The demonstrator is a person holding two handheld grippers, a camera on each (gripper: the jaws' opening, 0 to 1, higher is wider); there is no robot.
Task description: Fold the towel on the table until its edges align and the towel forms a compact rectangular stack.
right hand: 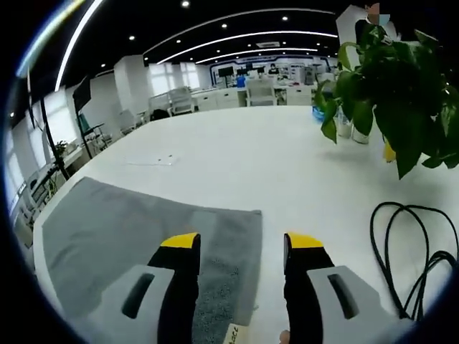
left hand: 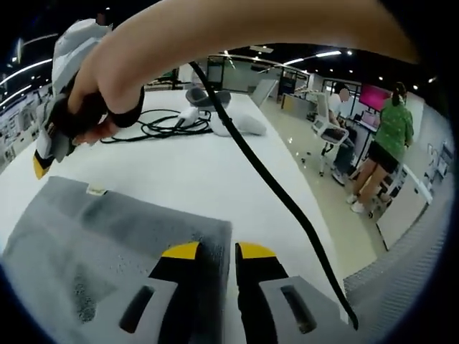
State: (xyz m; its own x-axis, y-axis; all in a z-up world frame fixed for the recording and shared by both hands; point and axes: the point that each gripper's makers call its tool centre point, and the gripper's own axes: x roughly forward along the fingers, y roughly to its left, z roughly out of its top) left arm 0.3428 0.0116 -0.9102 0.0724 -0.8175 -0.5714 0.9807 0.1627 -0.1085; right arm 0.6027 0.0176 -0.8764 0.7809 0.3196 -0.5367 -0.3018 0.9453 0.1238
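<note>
My left gripper (left hand: 218, 251), black jaws with yellow tips, stands open with a narrow gap, its tips just over the near right corner of the grey terry towel (left hand: 107, 244), holding nothing. The towel lies flat on the white table (left hand: 193, 165), one jaw over the cloth and the other at the cloth's edge beside bare tabletop. A small white label (left hand: 95, 190) sits on the towel's far edge. In the left gripper view my other hand (left hand: 100, 93) reaches across from above, wrapped around my right gripper (left hand: 41, 165), whose yellow tip hangs above the table just beyond the towel's far left corner. A black cable (left hand: 280, 193) runs down from that arm across the table.

In the right gripper view my right gripper (right hand: 242, 247) is spread wide and holds nothing; its left jaw is over the towel (right hand: 122, 229), its right jaw over bare table (right hand: 287, 165). A coiled black cord (right hand: 416, 251) lies to the right, and a leafy green plant (right hand: 394, 79) stands beyond it.
</note>
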